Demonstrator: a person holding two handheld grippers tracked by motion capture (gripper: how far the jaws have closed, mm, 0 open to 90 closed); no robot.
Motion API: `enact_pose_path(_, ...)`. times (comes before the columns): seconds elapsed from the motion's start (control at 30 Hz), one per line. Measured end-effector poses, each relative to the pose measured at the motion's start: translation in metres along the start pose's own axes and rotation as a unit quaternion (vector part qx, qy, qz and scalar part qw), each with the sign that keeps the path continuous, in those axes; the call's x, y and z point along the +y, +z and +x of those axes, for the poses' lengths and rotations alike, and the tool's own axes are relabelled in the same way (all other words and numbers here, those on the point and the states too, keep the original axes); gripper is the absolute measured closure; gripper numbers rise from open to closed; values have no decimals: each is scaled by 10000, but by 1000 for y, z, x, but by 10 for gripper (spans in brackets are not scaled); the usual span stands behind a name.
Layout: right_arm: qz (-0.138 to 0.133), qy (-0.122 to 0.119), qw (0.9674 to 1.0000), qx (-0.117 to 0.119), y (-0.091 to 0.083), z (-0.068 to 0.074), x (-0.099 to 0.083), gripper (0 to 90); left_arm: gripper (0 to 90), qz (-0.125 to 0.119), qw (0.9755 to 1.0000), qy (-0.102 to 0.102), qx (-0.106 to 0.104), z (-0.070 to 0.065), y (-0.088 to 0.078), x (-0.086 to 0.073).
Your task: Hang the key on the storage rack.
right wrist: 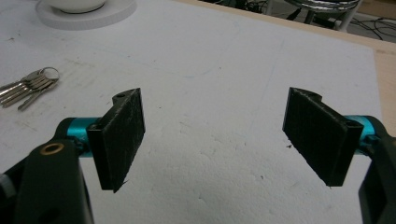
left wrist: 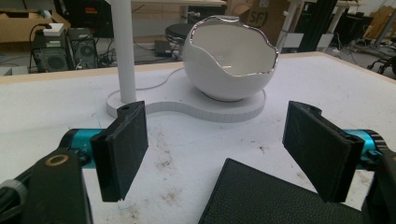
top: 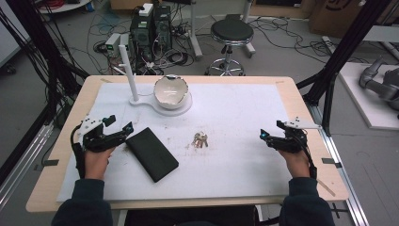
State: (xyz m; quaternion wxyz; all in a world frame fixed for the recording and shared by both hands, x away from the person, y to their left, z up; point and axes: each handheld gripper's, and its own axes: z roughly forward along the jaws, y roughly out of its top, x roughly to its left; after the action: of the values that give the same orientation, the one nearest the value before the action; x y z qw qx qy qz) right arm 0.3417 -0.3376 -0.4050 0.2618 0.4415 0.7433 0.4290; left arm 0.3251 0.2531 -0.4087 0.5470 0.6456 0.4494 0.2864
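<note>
- The left tongs (top: 123,130) are hovering with jaws spread wide and nothing between them, just beside the near-left end of the black wallet (top: 151,154), which is lying flat on the counter (top: 235,179), nearer the person than the white bowl (top: 171,92) and a little to the left of it.
- In the left gripper view the wallet (left wrist: 280,198) is sitting low between the two pads, its corner pointing toward the bowl (left wrist: 231,58), so the step in hand is probably a pickup of the wallet.
- The right tongs (top: 264,136) are also standing open and empty, well apart from the wallet, on the far side of the bunch of keys (top: 199,140), which is lying between wallet and right tongs.
- To do it well, I would judge that the left tongs should be coming down squarely over the wallet's short end, one pad on each long edge, rather than catching only the corner.
- The wallet looks thin and flat, so the lower pad edges will likely be needing to touch the counter beside the wallet before closing.
- Closing slowly should be keeping the wallet from skidding toward the keys.
- The white post (top: 128,70) and its base plate (top: 141,101) are standing beyond the wallet; lifting straight up should be keeping clear of them.
</note>
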Motion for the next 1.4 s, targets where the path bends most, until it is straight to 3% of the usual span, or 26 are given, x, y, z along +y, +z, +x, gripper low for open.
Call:
enact_pose_path(0.47, -28, 71, 10000, -23, -3, -3, -3, 211, 209, -69, 9998, -96, -141, -4, 5, 1)
enact_pose_path(0.53, -24, 23, 10000, -46, -4, -1, -3, 212, 195, -36, 9994, -175, -306, -12, 9, 4)
enact_pose_path(0.63, -36, 25, 10000, -55, -7, 0, -4, 212, 195, 31, 9990, -85, -447, -22, 14, 8)
enact_pose_path(0.67, -65, 12, 10000, -73, -10, 1, -4, 212, 198, 144, 9981, 31, -595, -32, 23, 10)
enact_pose_path(0.7, -71, 18, 9999, -87, -11, 1, -4, 211, 227, 205, 9971, 70, -733, -37, 28, 12)
enact_pose_path(0.73, -71, 18, 9999, -93, -11, 0, -4, 212, 276, 205, 9971, 70, -733, -37, 28, 12)
enact_pose_path(0.77, -73, 50, 9999, -89, -10, 0, -4, 212, 319, 322, 9948, 144, -952, -48, 39, 15)
enact_pose_path(0.8, -80, 57, 9999, -80, -10, -1, -4, 212, 362, 322, 9948, 144, -952, -48, 39, 15)
enact_pose_path(0.83, -80, 57, 9999, -80, -10, -1, -4, 212, 362, 381, 9931, 177, -1091, -55, 45, 17)
enact_pose_path(0.87, -76, 0, 10000, -47, -8, 0, -3, 212, 424, 536, 9897, 248, -1302, -68, 59, 21)
enact_pose_path(0.9, -76, 0, 10000, -47, -8, 0, -3, 212, 436, 536, 9897, 248, -1302, -68, 59, 21)
enact_pose_path(0.97, -37, -18, 10000, 11, -5, 1, -3, 212, 444, 861, 9843, 309, -1509, -82, 78, 22)
enact_pose_path(1.0, -14, -20, 10000, 25, -4, 1, -3, 212, 447, 1083, 9796, 359, -1656, -92, 93, 21)
enact_pose_path(1.03, -29, -25, 10000, 34, -3, 1, -3, 212, 461, 1083, 9796, 359, -1656, -92, 93, 21)
enact_pose_path(1.07, -11, -8, 10000, 41, -3, 1, -3, 212, 471, 1303, 9746, 297, -1798, -103, 110, 20)
enact_pose_path(1.1, -11, -8, 10000, 41, -3, 1, -3, 212, 473, 1303, 9746, 297, -1798, -103, 110, 20)
enact_pose_path(1.17, 0, -27, 10000, 52, -1, 1, -2, 212, 502, 1441, 9704, 248, -1924, -112, 125, 19)
enact_pose_path(1.2, 2, -21, 10000, 58, -1, 1, -2, 212, 503, 1667, 9665, 210, -1941, -119, 140, 15)
enact_pose_path(1.23, 2, -21, 10000, 58, -1, 1, -2, 212, 506, 1667, 9665, 210, -1941, -119, 140, 15)
enact_pose_path(1.3, 24, -20, 10000, 76, 0, 1, -2, 212, 526, 1861, 9615, 128, -2019, -125, 153, 11)
enact_pose_path(1.33, 28, -11, 10000, 78, 0, 1, -2, 212, 545, 1988, 9576, 170, -2077, -129, 163, 7)
enact_pose_path(1.4, 27, -29, 10000, 83, 0, 1, -2, 212, 567, 2123, 9543, 202, -2091, -133, 171, 4)
